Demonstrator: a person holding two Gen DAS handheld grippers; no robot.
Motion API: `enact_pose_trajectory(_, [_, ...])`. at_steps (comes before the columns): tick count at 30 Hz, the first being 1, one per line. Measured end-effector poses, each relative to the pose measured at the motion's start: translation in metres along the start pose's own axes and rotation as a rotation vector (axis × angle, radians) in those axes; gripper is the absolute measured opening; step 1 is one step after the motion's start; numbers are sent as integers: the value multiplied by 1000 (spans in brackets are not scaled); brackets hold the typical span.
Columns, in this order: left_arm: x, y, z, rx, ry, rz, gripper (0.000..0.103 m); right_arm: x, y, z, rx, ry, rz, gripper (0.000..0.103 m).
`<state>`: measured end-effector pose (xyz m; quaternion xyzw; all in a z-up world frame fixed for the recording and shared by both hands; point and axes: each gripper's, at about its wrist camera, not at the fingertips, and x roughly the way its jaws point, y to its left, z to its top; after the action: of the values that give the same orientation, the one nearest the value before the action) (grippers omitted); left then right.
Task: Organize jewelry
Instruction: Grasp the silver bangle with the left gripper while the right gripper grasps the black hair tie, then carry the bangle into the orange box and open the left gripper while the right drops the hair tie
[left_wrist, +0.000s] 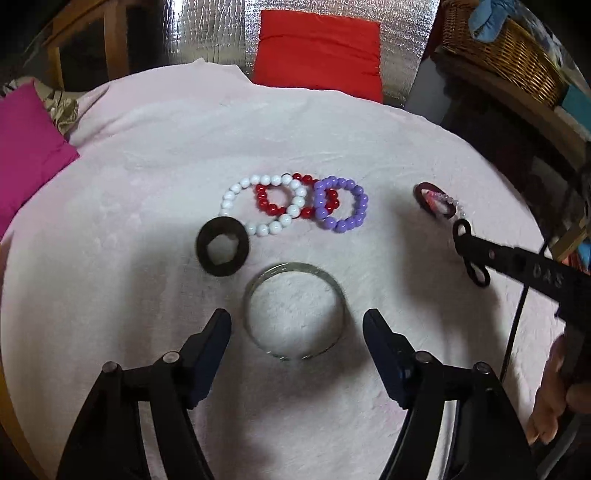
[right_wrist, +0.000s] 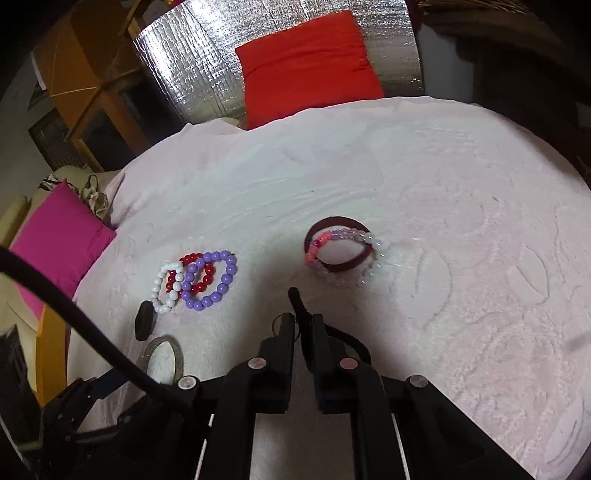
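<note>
On the pale pink cloth (left_wrist: 332, 140) lie a white bead bracelet (left_wrist: 264, 203), a red bead bracelet (left_wrist: 295, 195) and a purple bead bracelet (left_wrist: 341, 203), overlapping. A black scrunchie (left_wrist: 222, 246) lies to their left, and a silver bangle (left_wrist: 294, 309) lies below. My left gripper (left_wrist: 297, 332) is open, its fingers on either side of the bangle. My right gripper (right_wrist: 301, 325) is shut on a thin black hair tie (right_wrist: 297, 299), also seen in the left wrist view (left_wrist: 469, 254). Ahead of it lies a maroon bangle with pink and clear bead bracelets (right_wrist: 341, 251).
A red cushion (left_wrist: 319, 51) stands behind the table against silver foil. A magenta cushion (left_wrist: 26, 147) is at the left. A wicker basket (left_wrist: 502, 48) sits on a shelf at the back right. A black cable (right_wrist: 74, 306) crosses the right wrist view.
</note>
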<state>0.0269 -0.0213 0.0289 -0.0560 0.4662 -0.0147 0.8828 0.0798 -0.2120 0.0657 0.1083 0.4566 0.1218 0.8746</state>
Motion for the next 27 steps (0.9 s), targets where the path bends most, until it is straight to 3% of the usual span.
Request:
enact_pose_trajectory(6, [15,-13,1,9,4,58,76,-12,-6,-2,5,-21,11,10])
enact_pose_trajectory(8, [16,-14,2,5,-6,63,72,-15,-7,-3,6,-29,22,10])
enact_pose_trajectory(9, [16,-15,2,4,-10,67,65,-16,-8,-3,5,-33,28,10])
enact_pose_trajectory(13, [12,-17,3,6,-31,78,63,-19,-7,-4,4,-44,39,10])
enact_pose_trajectory(27, [-45,10,-2,7,-156,161,63,-36,28,-3,-22,-118,117,10])
